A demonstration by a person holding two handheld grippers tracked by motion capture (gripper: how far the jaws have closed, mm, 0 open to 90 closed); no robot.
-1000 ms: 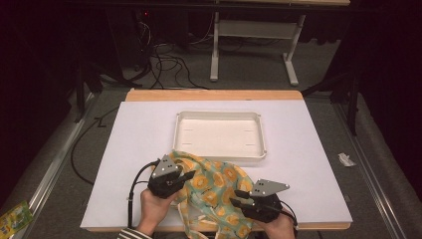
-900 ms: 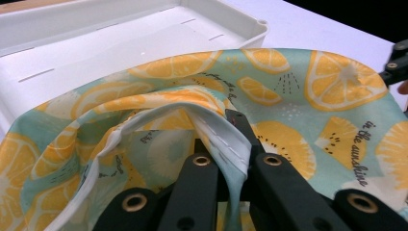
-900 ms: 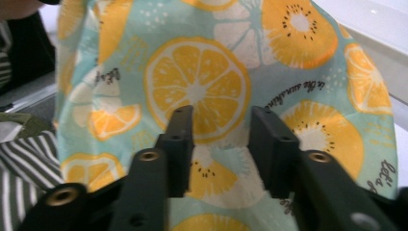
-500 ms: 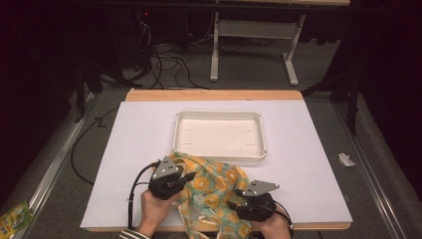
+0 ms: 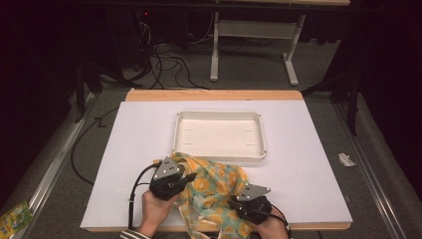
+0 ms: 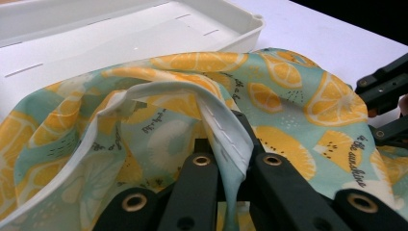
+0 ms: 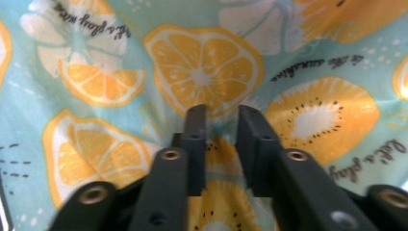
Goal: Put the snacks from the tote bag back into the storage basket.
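A teal cloth (image 5: 214, 185) printed with orange citrus slices lies bunched at the near edge of the white table (image 5: 129, 149), its far edge touching the tray. My left gripper (image 5: 186, 178) is shut on the cloth's white-lined hem (image 6: 219, 125), which stands up between its jaws (image 6: 226, 149). My right gripper (image 5: 234, 201) rests on the cloth's near right part. Its jaws have just been closing, and a small fold of the cloth (image 7: 202, 62) is pinched between them (image 7: 221, 122). The right gripper's black body (image 6: 385, 94) also shows beyond the cloth in the left gripper view.
A shallow white tray (image 5: 219, 115) with nothing in it sits mid-table just beyond the cloth; its corner (image 6: 250, 26) appears in the left gripper view. The table's near wooden edge runs under both hands. Cables and metal legs lie on the floor beyond.
My right gripper has sunk onto the cloth and shifted slightly left, its jaws narrowing on a fold. The left gripper and its hold on the hem have stayed put.
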